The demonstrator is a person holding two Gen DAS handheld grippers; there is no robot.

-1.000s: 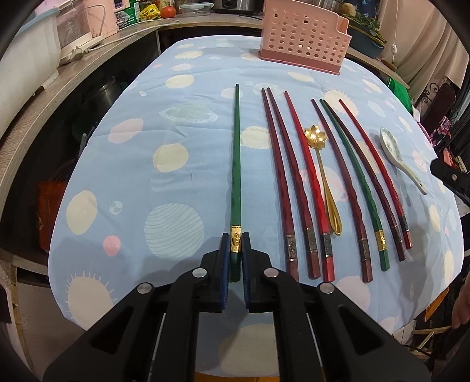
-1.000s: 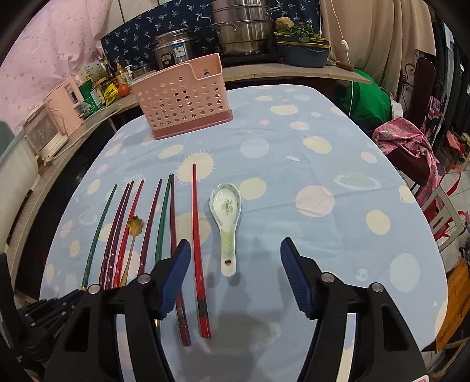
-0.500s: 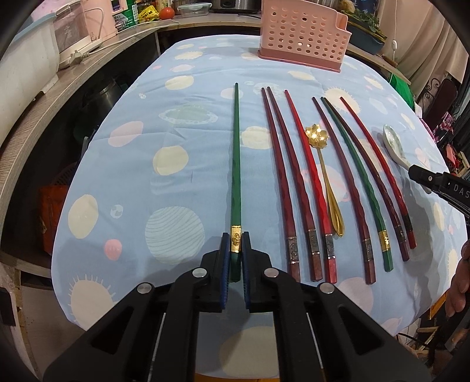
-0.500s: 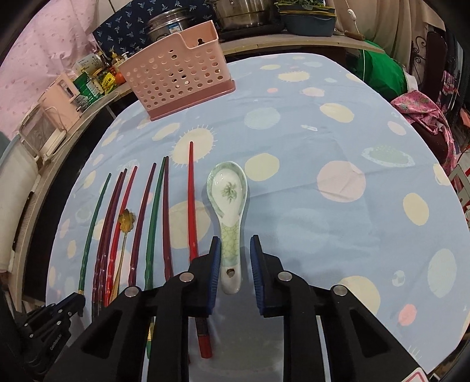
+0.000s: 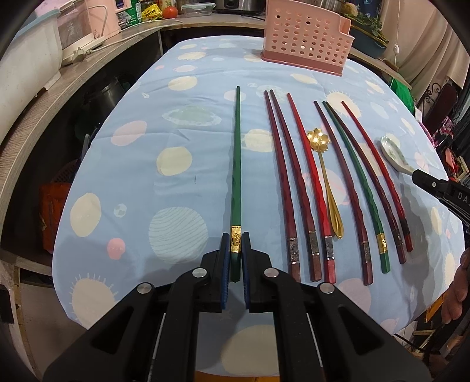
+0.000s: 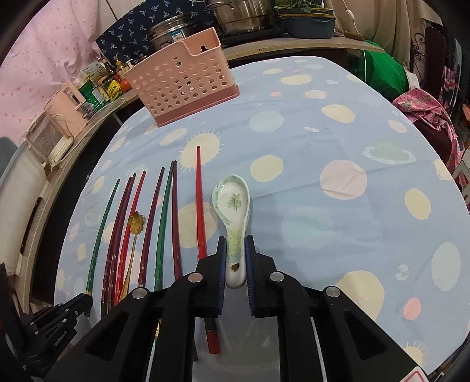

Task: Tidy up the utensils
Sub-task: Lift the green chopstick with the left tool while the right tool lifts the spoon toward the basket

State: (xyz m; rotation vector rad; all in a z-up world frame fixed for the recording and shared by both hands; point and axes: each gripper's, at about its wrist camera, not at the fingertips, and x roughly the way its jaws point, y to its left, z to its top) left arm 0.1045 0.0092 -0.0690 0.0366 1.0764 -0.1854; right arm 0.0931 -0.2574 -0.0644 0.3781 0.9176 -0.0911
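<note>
The left gripper (image 5: pixel 235 252) has its blue-padded jaws drawn almost together on the butt end of a green chopstick (image 5: pixel 236 164), the pads pressing just below its gold band, with the shaft running straight away over the tablecloth (image 5: pixel 132 182) toward the far edge. The right gripper (image 6: pixel 235 258) is closing on the handle of a ceramic spoon (image 6: pixel 233 211); the pads sit against both sides of the handle near its small hole, and the white and green bowl lies face up beyond the fingertips. In the left wrist view that same spoon shows at the right end of the row, with the black tip of the other tool reaching its handle. Just left of the spoon lies a red chopstick (image 6: pixel 200 205), then a dark one and a second green chopstick (image 5: pixel 355 188) close together. Further left come more red and maroon sticks, with a gold flower spoon (image 5: pixel 323 176) lying among them. All of these rest flat on the blue cloth printed with suns and planets, roughly parallel, thick ends toward the grippers. A pink perforated utensil holder (image 6: pixel 182 85) stands upright at the far side of the table, well apart from the row. Behind it a counter carries steel pots (image 6: pixel 241 14), bottles and a pink appliance (image 5: pixel 94 26).
</note>
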